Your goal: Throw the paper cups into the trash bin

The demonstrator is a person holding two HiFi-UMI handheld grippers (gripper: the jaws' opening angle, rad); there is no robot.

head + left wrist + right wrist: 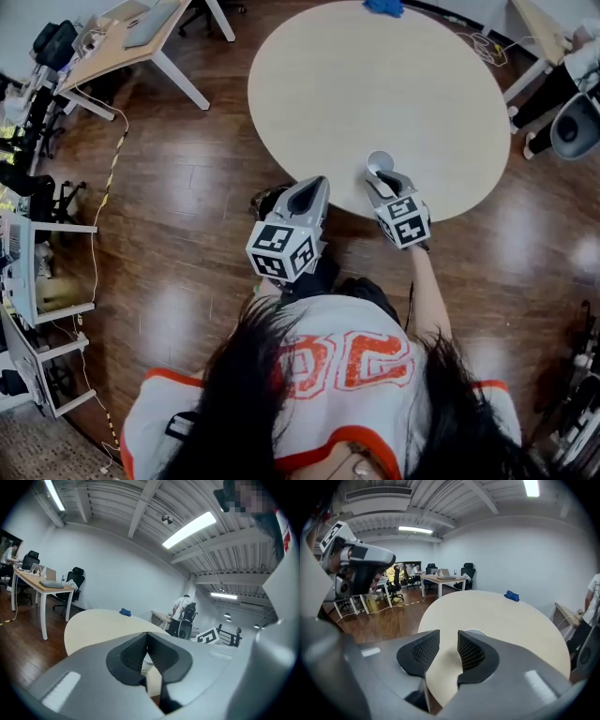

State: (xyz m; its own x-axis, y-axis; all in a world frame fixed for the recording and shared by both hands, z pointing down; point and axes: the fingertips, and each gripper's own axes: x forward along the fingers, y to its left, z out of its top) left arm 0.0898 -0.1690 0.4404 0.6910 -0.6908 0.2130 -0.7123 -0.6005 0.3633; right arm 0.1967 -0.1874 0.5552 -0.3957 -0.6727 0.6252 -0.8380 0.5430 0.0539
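Progress stands at the opening stage: one paper cup [380, 161] is upright on the round worktop [375, 84], close to the near edge, and nothing has yet been lifted. No other cup shows in any view, so whether more remain cannot be told. The right hand-held gripper [382, 178] is angled down at the cup from the person's side, its tips just short of the rim. In the right gripper view its jaws [448, 644] are wide apart with only bare worktop between them, and the cup's rim [476, 632] shows just past the right-hand jaw, so the cup is lined up slightly off centre and not yet grasped. The left hand-held gripper [314, 185] hangs at the worktop's edge, beside the right one; its own view [147, 637] shows the tips closed together and holding nothing. A round grey container [574, 129] on the floor beyond the worktop's right side may be the trash bin, though this cannot be confirmed. A blue item [384, 7] lies at the far edge, apart from the work. Outstanding, by my assessment: centre the cup, close on it, lift, carry and release into the bin.
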